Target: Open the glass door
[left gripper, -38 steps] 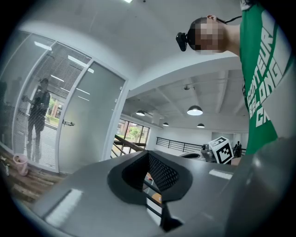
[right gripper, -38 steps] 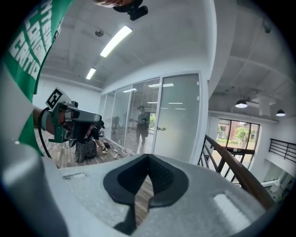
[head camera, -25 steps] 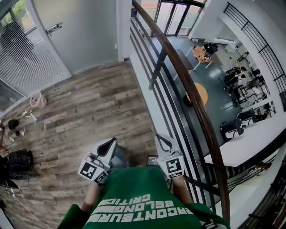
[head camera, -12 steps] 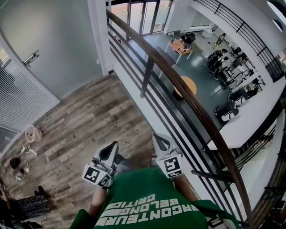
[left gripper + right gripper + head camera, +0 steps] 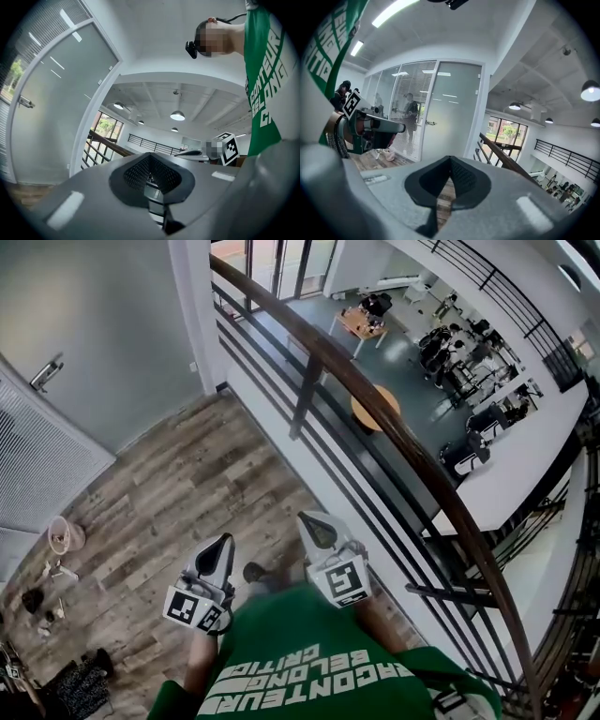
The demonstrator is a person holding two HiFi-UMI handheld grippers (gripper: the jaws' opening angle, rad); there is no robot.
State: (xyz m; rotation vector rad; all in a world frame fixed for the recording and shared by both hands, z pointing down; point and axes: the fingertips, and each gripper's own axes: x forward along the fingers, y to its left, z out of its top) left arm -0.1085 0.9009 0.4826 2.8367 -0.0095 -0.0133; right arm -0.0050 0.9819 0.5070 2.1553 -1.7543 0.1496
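Observation:
The frosted glass door stands at the far end of the wooden landing, with its metal lever handle on the left side. It looks closed. Both grippers are held in front of my chest, far short of the door. My left gripper is shut and holds nothing. My right gripper is shut and empty too. In the left gripper view the door and its handle lie to the left. In the right gripper view the door and handle are straight ahead.
A railing with a wooden handrail runs along the right, above a lower floor with desks. A white pillar stands right of the door. A small pink bin and loose items sit on the floor at left. A person stands behind the blinds.
The head view has shifted so the door and handle slid to the upper left edge. Both grippers were carried along over the wooden floor by the railing, still shut.

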